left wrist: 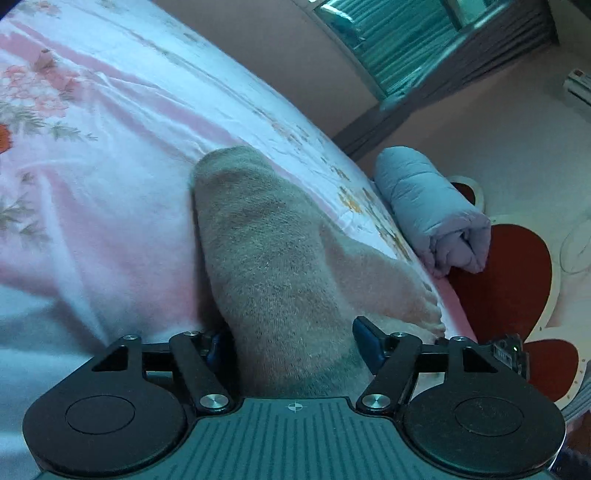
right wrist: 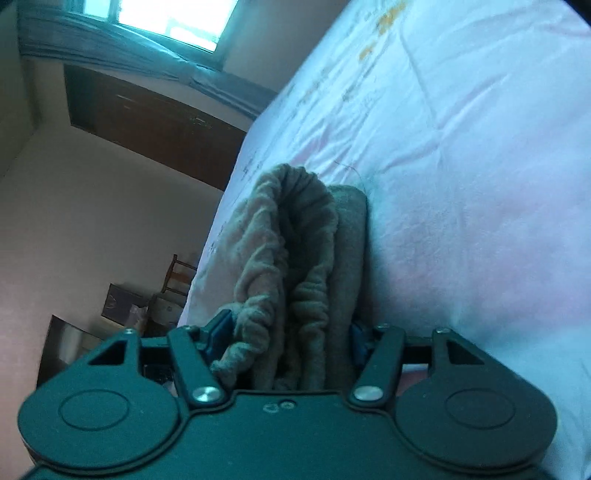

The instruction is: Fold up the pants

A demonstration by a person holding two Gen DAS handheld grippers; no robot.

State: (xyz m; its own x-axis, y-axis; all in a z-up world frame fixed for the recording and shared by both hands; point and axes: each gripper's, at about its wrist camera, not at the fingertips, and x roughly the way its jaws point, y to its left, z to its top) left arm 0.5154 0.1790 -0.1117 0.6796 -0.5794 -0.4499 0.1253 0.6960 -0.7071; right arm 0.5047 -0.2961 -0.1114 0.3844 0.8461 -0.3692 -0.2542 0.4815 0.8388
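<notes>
Close up in the left wrist view, the left gripper (left wrist: 291, 343) stands partly open with a thick fold of the grey fleece pants (left wrist: 273, 258) bulging between its blue pads; the right-hand pad looks clear of the cloth, and whether the left one presses on it I cannot tell. Likewise, the right gripper (right wrist: 286, 339) is partly open around the gathered waistband of the pants (right wrist: 295, 251), cloth filling the gap and touching both pads. Beyond both grippers the pants lie bunched on the bed (left wrist: 110, 166), on its pink and white flowered sheet. Farther off, a rolled blue quilt (left wrist: 432, 210) rests at the bed's edge, and past that is a window (right wrist: 173, 18).
</notes>
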